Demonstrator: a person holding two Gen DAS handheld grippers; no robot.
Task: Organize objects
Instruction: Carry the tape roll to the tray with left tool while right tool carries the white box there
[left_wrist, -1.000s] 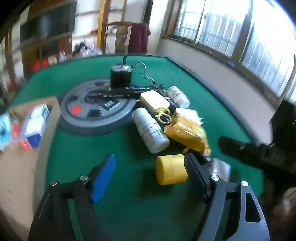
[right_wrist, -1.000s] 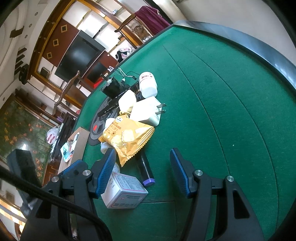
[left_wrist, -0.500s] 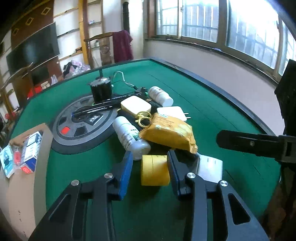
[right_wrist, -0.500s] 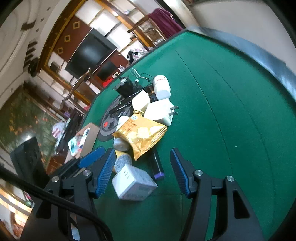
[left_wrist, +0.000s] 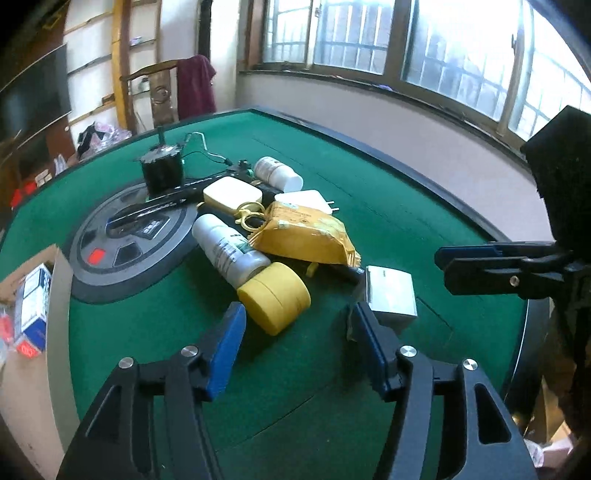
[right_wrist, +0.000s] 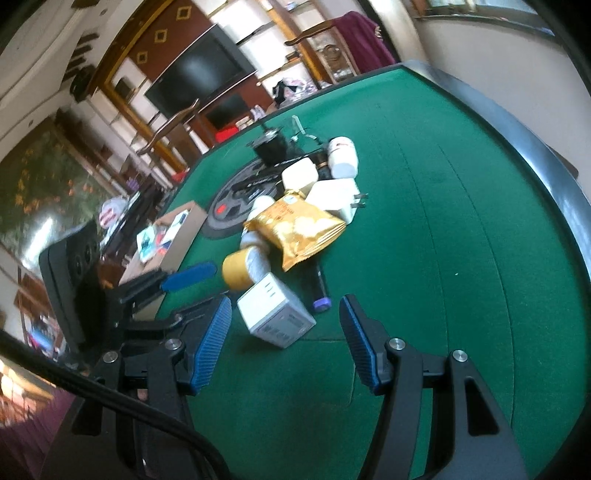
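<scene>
Spread under everything, a round green felt table with a dark rim. Far left on the felt, a flat grey disc-shaped weight plate, with a black cylindrical motor standing at its far edge. At the left edge, an open brown cardboard box with small cartons inside. Low in the left wrist view, the left gripper, blue-padded jaws spread wide, clasping nothing, hovering just near of the clutter. Low in the right wrist view, the right gripper, likewise spread wide and empty. In the middle of the table, a heap: a crinkled yellow foil snack bag lying over a white plastic bottle with a printed label. Touching that bottle's near end, a squat yellow round jar on its side, lying just ahead of the left jaws. Right of the jar, a small white cardboard box; in the right wrist view the same box between the right jaws but ungripped. Farther off, a white plug charger, a cream rounded case and a second small white bottle.
</scene>
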